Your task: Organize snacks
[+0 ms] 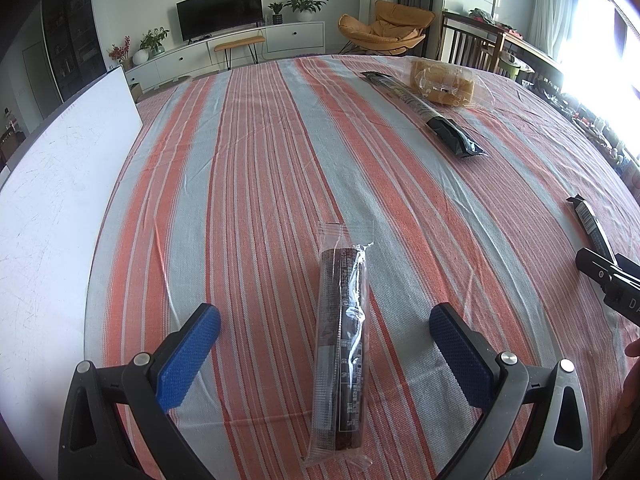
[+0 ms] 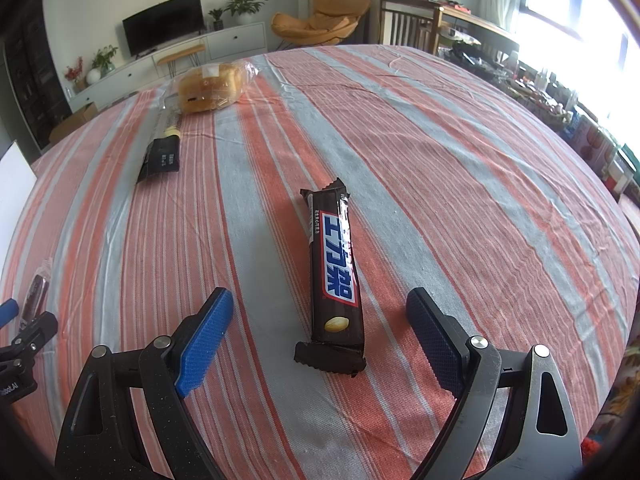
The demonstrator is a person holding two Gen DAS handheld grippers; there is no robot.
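A dark roll in clear wrap [image 1: 344, 344] lies lengthwise on the striped tablecloth [image 1: 260, 140], between the blue pads of my open left gripper [image 1: 325, 322]. My right gripper [image 2: 320, 302] is also open, its pads on either side of a brown chocolate bar [image 2: 336, 276] with blue lettering. Farther back lie a long black packet [image 1: 432, 114] and a bagged bread loaf [image 1: 444, 82]. In the right wrist view the same black packet [image 2: 160, 152] and bread loaf [image 2: 210, 86] sit at the far left. Neither gripper touches its snack.
A white board [image 1: 60, 184] stands along the table's left side. The other gripper's black body [image 1: 612, 284] shows at the right edge of the left wrist view. Beyond the table are a TV unit, an orange chair [image 1: 384, 28] and a wooden chair [image 2: 408, 20].
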